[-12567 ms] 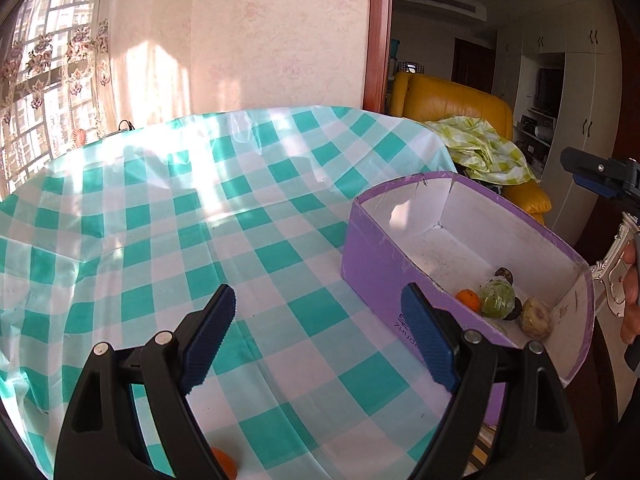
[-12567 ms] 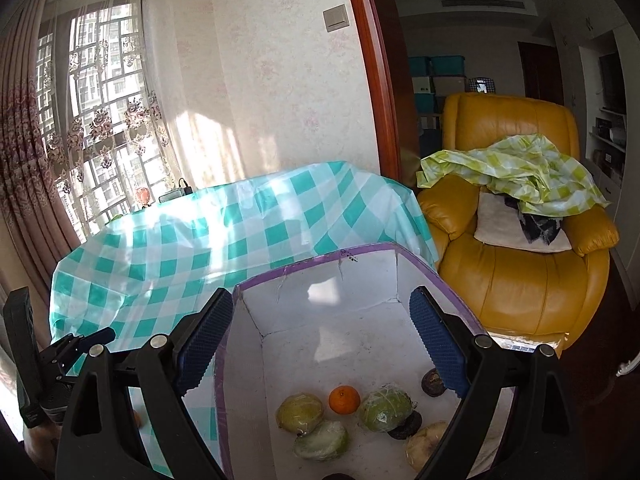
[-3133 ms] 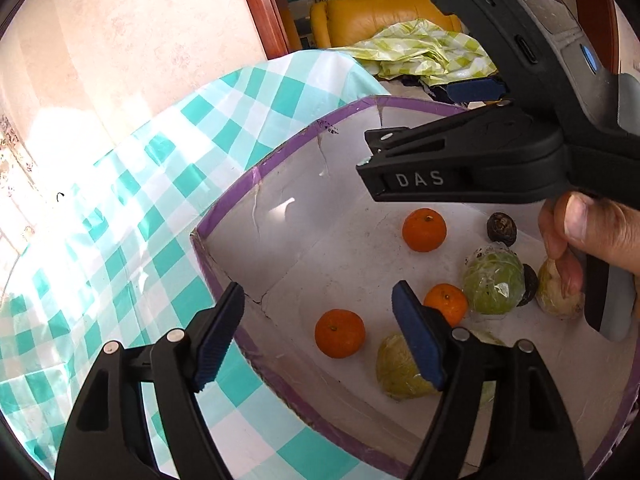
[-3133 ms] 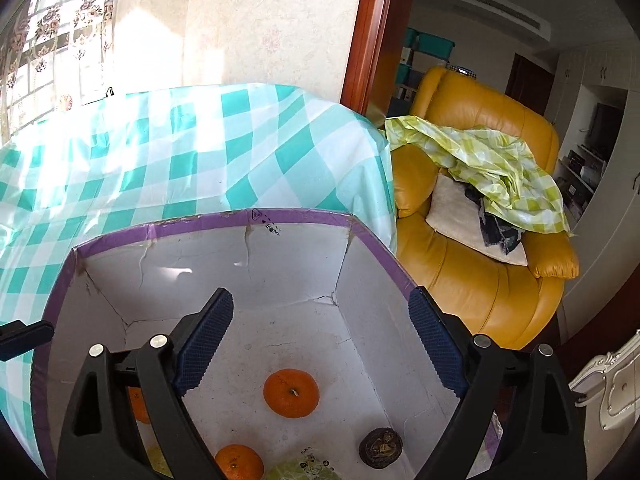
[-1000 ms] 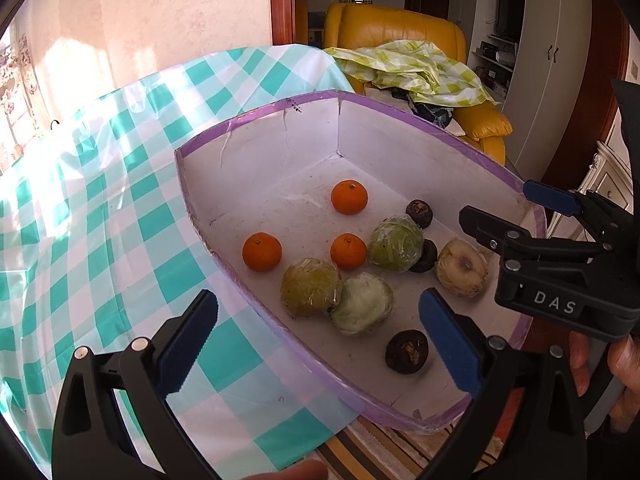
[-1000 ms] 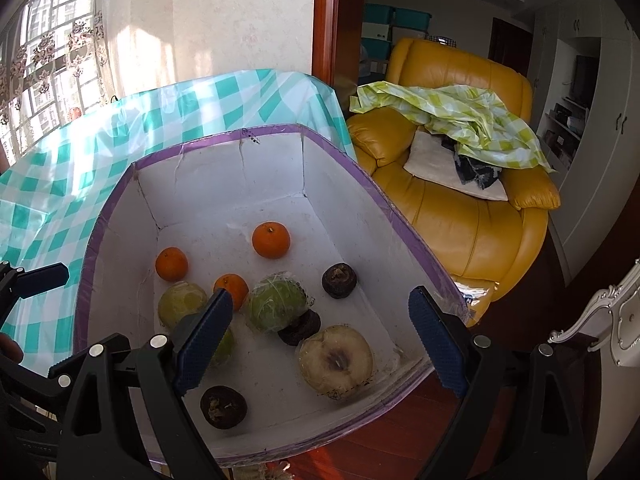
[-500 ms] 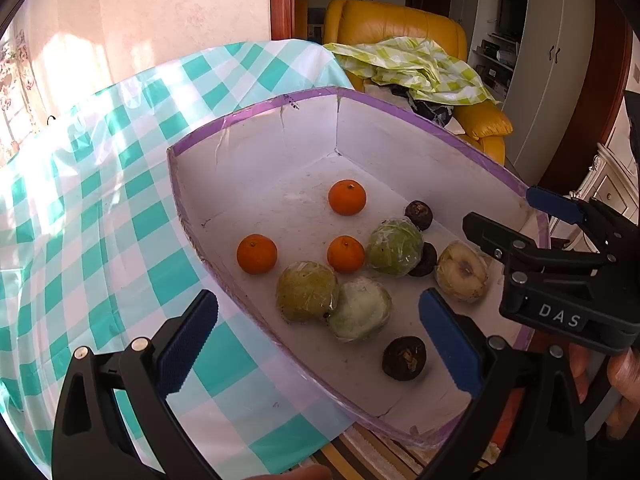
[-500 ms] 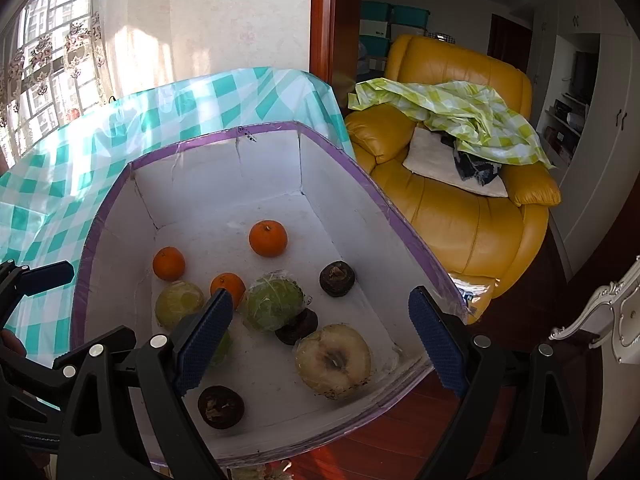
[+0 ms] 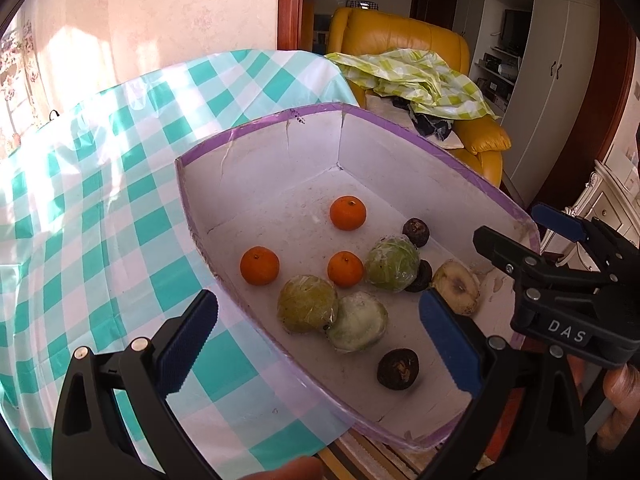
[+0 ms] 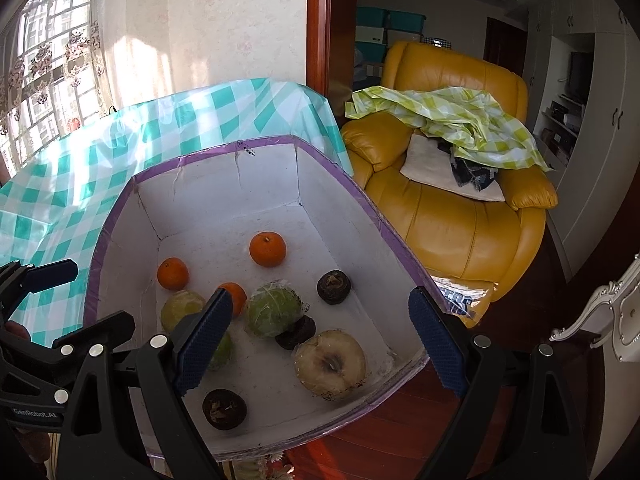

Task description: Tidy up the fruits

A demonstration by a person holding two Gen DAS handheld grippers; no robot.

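Note:
A purple-rimmed white box (image 9: pixel 256 130) (image 10: pixel 208 156) sits at the table's right edge, its near end jutting past it. Inside lie three oranges (image 9: pixel 347 212) (image 10: pixel 267 249), wrapped green and pale round fruits (image 9: pixel 391 259) (image 10: pixel 273 310), a cut pale fruit (image 10: pixel 330 364) and dark round fruits (image 9: pixel 398 369) (image 10: pixel 224 408). My left gripper (image 9: pixel 318 342) hovers open above the box's near left wall, nothing between its fingers. Open and empty too, my right gripper (image 10: pixel 320 338) hangs over the box's near end. The right gripper's body shows at the right of the left wrist view.
A teal-and-white checked cloth (image 9: pixel 80 200) covers the table to the left of the box. A yellow armchair (image 10: pixel 460 208) with a green checked cloth stands beyond the table's right edge. Dark wooden floor (image 10: pixel 520 312) lies below the box's overhanging end.
Over the last second both grippers drifted only slightly and stayed open. Since 12.6 s ago more oranges have appeared in the box.

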